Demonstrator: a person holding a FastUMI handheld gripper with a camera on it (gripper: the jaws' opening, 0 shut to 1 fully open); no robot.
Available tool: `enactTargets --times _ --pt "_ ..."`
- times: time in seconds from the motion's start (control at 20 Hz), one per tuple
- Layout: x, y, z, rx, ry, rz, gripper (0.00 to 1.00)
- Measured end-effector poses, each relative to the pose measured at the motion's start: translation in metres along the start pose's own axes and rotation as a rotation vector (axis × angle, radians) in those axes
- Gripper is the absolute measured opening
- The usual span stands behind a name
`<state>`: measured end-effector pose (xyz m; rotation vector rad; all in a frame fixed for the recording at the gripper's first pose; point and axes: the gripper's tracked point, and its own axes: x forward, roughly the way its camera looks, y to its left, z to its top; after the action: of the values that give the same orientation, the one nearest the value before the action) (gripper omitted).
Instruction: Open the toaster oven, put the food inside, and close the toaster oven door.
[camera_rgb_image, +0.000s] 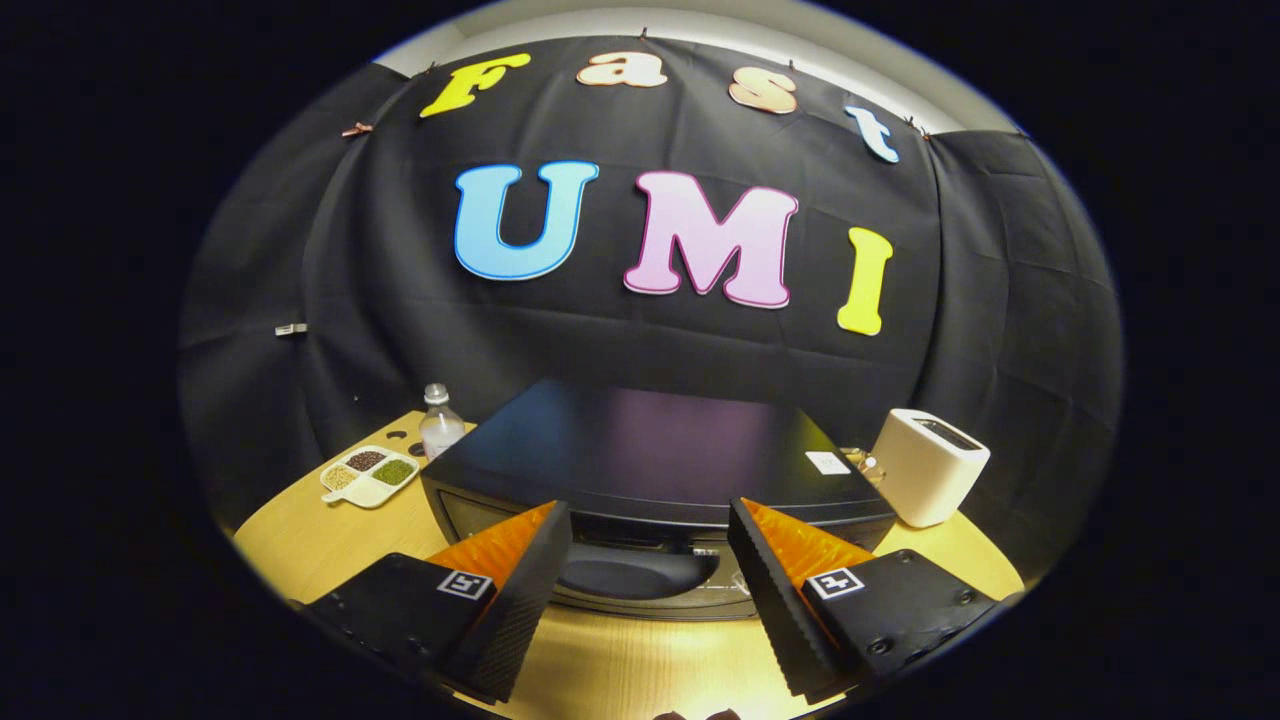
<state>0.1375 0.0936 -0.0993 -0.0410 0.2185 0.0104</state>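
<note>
- Gripper (650, 560): fingers spread wide, holding nothing, raised over the wooden table (300, 540).
- Toaster oven (650, 460): black, just ahead of the fingers, its door (640, 575) showing between them.
- Left of oven: sectioned dish (368, 475), bottle (440, 420).
- Right: white toaster (930, 465).

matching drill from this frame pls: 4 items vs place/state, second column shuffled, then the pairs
Items:
1. toaster oven
2. white toaster
3. water bottle
4. tool

Place or state:
A. standing behind the sectioned dish of grains
B. open, fingers apart, holding nothing
C. just ahead of the fingers, black top
D. beside the oven, on the side away from the bottle

Pairs: 1-C, 2-D, 3-A, 4-B
</note>
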Motion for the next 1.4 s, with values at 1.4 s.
enactTargets --times 1.4 --pt "-0.097 0.017 -0.139 -0.092 0.191 0.153 0.98"
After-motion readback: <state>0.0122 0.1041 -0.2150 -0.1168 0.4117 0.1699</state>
